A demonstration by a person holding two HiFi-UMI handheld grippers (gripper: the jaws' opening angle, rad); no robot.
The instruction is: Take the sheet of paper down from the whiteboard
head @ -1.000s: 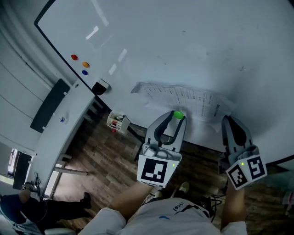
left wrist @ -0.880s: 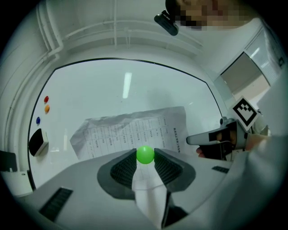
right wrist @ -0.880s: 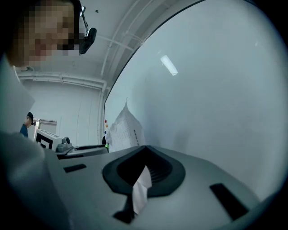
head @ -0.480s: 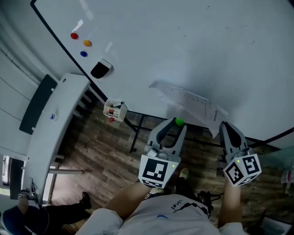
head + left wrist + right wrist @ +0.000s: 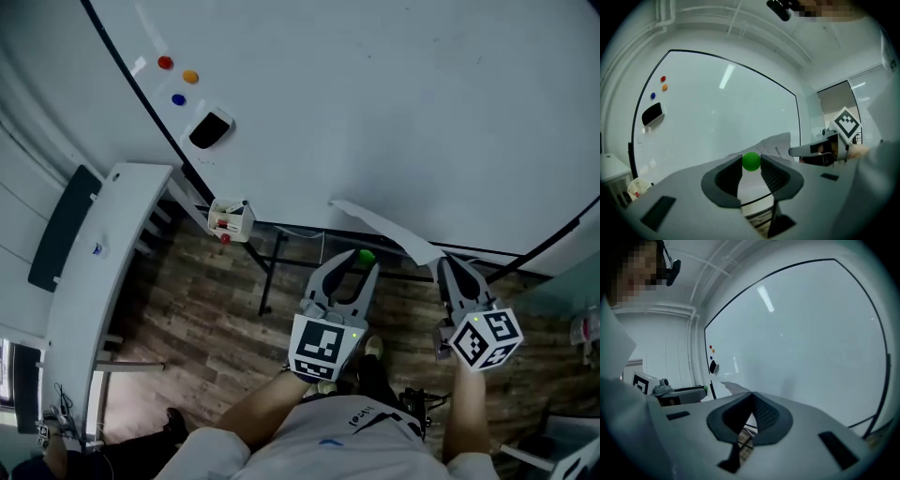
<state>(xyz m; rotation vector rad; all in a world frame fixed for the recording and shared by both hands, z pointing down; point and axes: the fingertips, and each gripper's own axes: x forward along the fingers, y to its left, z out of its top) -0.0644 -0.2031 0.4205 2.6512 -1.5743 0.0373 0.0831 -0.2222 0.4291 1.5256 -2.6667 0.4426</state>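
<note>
Whiteboard (image 5: 422,112) 1 | paper sheet (image 5: 384,225) 1 | board magnets (image 5: 190,77) 3 | green magnet (image 5: 751,161) 1

Dark wood-plank floor (image 5: 206,309) below me. Long white table (image 5: 98,267) on my left, against a pale panelled wall (image 5: 19,159). White ceiling (image 5: 708,26) with pipes (image 5: 667,11). Window (image 5: 874,96) with blinds far right.

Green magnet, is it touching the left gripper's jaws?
Touching. The left gripper view shows the green magnet pinched in the left gripper, with the jaws pressed against both its sides and no gap.
</note>
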